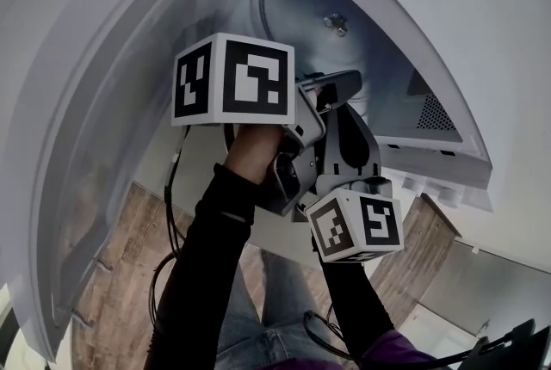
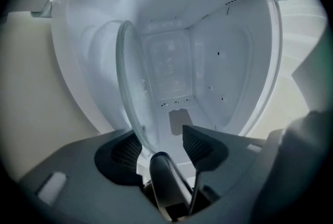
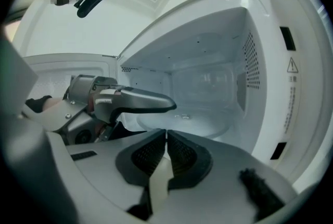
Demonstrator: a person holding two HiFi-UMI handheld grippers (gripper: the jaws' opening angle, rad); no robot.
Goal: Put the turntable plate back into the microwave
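The clear glass turntable plate lies low inside the open white microwave. In the left gripper view, which is rolled, the plate shows edge-on, and its rim runs in between the jaws. My left gripper is open around that rim: the rim sits close to one pad and the other pad stands clear of it. My right gripper is shut with nothing in it, just outside the cavity mouth and beside the left gripper. Both grippers crowd the opening in the head view, left gripper above right gripper.
The microwave door stands swung open at the left. The cavity walls close in around the plate, with a vent grille on the right wall. The front panel lies to the right. Below is wood flooring.
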